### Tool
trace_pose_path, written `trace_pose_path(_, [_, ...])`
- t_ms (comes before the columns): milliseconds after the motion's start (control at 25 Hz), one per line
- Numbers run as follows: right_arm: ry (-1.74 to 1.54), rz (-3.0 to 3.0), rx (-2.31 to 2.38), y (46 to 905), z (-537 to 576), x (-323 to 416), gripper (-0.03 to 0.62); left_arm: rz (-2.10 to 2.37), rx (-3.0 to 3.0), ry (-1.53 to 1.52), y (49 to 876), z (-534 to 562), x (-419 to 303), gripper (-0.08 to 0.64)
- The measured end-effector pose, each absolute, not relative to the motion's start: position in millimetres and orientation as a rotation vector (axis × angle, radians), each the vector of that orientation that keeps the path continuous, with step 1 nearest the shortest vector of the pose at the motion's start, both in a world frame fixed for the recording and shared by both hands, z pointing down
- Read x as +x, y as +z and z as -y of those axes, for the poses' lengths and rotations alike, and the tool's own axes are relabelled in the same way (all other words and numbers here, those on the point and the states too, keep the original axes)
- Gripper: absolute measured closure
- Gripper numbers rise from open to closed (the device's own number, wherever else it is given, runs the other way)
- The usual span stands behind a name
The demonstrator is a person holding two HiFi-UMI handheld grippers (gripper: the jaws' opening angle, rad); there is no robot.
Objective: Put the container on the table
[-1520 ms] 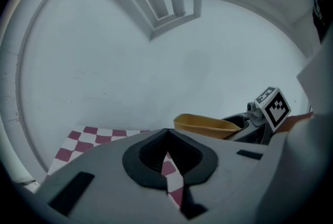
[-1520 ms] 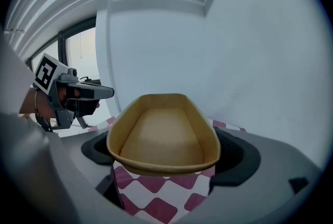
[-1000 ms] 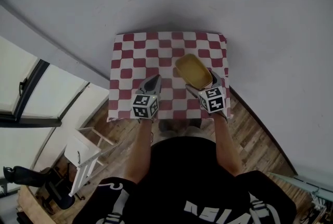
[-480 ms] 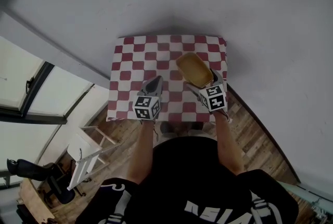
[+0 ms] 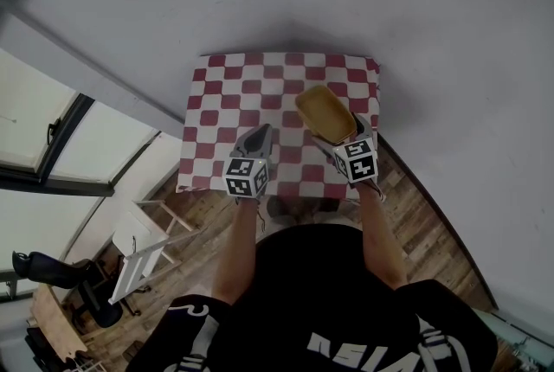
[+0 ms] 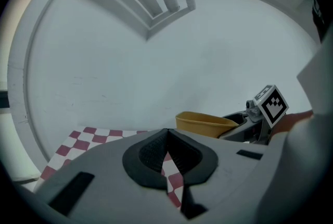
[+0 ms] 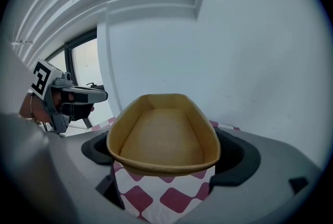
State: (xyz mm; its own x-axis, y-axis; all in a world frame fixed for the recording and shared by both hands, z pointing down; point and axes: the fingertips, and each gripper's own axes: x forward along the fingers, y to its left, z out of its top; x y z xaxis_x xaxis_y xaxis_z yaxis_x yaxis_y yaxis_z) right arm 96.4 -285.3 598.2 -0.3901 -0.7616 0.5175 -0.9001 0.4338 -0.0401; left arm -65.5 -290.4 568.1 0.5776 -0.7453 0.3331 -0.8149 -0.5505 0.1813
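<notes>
Container [image 5: 325, 114]: a tan, boat-shaped open tray, empty inside, right of centre in the head view, over the right part of the bench [image 5: 234, 93], which wears a red-and-white checked cloth. Whether its base rests on the cloth or hangs just above it cannot be told.

At the far left of the head view is a window [image 5: 52, 145] with a dark frame. Below it, at the lower left, a white chair [image 5: 138, 245] stands on the wood floor [image 5: 415, 214].

Left of centre, the left gripper [image 5: 257, 137] is over the near part of the bench, apart from the container. In its own view the jaws are closed, their dark pads meeting at the tips with nothing between them. The checked cloth shows below, and the tan tray is off to the right.

Further right, the right gripper [image 5: 344, 137] grips the container. In its own view the jaws press on the two long sides of the tray's near end, while the far end points toward the grey wall [image 5: 433, 16]. The wall fills the top and right of the head view. At the bottom is the person's black shirt [image 5: 329, 310].
</notes>
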Motion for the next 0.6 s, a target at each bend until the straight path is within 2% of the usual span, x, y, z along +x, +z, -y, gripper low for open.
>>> trace_pose_path(600, [0.436, 2.268, 1.390, 600.3, 286.1, 92.2, 0.037, 1.303, 2.479, 0.311, 573.0, 287.0, -74.4, 0.534])
